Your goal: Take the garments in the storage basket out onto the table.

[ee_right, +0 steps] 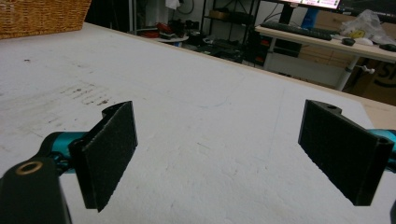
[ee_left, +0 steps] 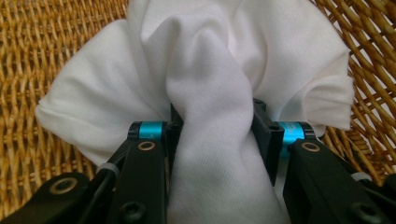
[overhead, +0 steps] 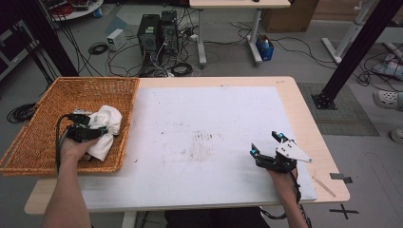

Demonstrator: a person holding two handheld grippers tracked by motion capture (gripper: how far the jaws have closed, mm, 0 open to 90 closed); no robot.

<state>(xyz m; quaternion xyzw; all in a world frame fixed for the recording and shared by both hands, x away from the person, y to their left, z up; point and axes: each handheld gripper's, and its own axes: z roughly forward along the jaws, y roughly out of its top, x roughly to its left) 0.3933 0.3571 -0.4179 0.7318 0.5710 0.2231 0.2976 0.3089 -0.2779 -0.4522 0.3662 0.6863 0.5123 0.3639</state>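
A bunched white cloth (overhead: 106, 122) lies in the wicker basket (overhead: 71, 92) at the table's left. My left gripper (overhead: 91, 126) is down inside the basket, shut on a thick fold of the cloth. In the left gripper view the cloth (ee_left: 210, 70) bulges up between the two black jaws of my left gripper (ee_left: 217, 122), with the basket's weave (ee_left: 46, 51) behind it. My right gripper (overhead: 267, 143) stands open low over the white mat, near the front right. In the right gripper view my right gripper (ee_right: 219, 149) has nothing between its wide-apart pads (ee_right: 112, 149).
A stained white mat (overhead: 209, 114) covers most of the wooden table (overhead: 304, 123). The basket's corner (ee_right: 42, 16) sits far off in the right gripper view. Computers, cables and another desk (overhead: 228, 4) stand on the floor beyond the table.
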